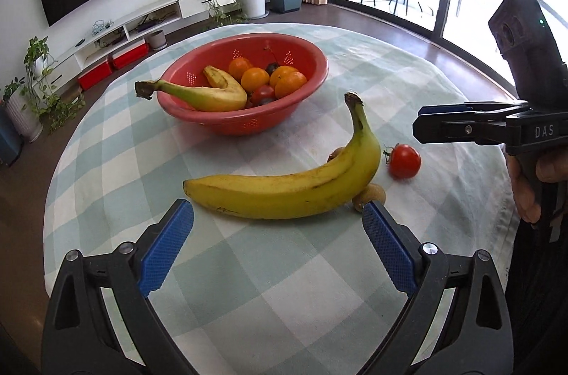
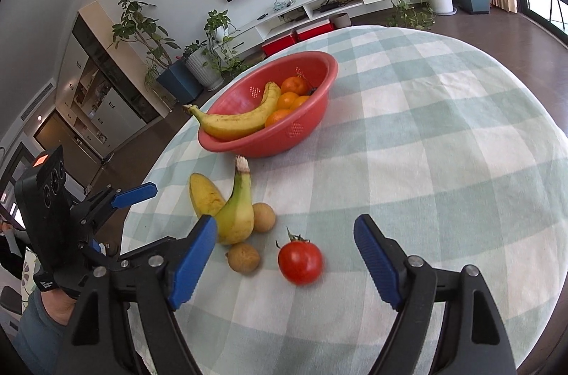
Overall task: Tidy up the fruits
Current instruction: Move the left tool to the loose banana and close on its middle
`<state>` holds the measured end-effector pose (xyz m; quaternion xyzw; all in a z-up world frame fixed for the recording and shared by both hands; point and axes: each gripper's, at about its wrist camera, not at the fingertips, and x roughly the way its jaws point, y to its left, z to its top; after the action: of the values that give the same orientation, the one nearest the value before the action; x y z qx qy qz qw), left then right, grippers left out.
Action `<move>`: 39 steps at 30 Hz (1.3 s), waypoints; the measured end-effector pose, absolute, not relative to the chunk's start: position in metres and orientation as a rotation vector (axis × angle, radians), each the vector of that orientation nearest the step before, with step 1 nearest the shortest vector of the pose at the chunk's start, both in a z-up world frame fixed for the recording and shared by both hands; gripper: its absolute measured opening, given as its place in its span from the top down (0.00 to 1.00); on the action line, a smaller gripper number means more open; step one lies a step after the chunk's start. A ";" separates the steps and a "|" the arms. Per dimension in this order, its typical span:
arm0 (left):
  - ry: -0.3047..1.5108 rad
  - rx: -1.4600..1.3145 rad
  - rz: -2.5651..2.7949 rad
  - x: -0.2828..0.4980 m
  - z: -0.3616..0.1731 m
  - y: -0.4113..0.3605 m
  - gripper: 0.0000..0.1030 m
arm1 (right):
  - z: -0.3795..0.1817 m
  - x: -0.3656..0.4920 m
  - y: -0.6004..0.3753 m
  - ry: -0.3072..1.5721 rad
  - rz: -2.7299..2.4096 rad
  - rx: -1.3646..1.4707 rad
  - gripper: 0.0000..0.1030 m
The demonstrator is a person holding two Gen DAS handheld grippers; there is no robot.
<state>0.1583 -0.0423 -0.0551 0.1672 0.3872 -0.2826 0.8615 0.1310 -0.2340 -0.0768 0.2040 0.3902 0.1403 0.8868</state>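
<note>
A yellow banana (image 1: pixel 284 187) lies on the checked tablecloth just ahead of my left gripper (image 1: pixel 278 210), which is open with nothing between its blue pads. Two small brown fruits (image 1: pixel 369 196) touch the banana's stem end. A red tomato (image 2: pixel 300 261) sits ahead of my right gripper (image 2: pixel 284 222), also open and empty, with the banana (image 2: pixel 236 211) and brown fruits (image 2: pixel 244 258) to its left. Farther back stands the red bowl (image 1: pixel 245 123), holding another banana, several oranges and some dark red fruit. The right gripper (image 1: pixel 422 126) hangs beside the tomato (image 1: pixel 404 161) in the left wrist view.
The round table (image 2: pixel 443 144) drops off to a dark wooden floor on every side. A person's hand (image 1: pixel 529 194) grips the right tool at the table's right edge. A television, a low white cabinet and potted plants stand far behind the bowl (image 2: pixel 269 148).
</note>
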 end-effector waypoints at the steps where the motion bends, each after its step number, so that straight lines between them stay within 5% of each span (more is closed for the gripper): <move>1: 0.810 0.377 -0.604 0.158 -0.055 -0.044 0.06 | -0.079 0.131 -0.234 0.817 0.294 0.427 0.21; 17: 0.813 0.926 -0.808 0.192 -0.066 -0.095 0.06 | -0.095 0.130 -0.246 0.829 0.255 0.475 0.21; 28: 0.944 0.982 -0.904 0.213 -0.100 -0.106 0.07 | -0.100 0.133 -0.288 0.788 0.203 0.683 0.21; 39: 1.000 0.959 -0.930 0.225 -0.098 -0.118 0.38 | -0.099 0.132 -0.288 0.783 0.195 0.687 0.21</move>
<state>0.2246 -0.1179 -0.0975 0.4257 0.4441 -0.4128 0.6717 0.1324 -0.2880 -0.0989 0.3276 0.3735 0.0932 0.8628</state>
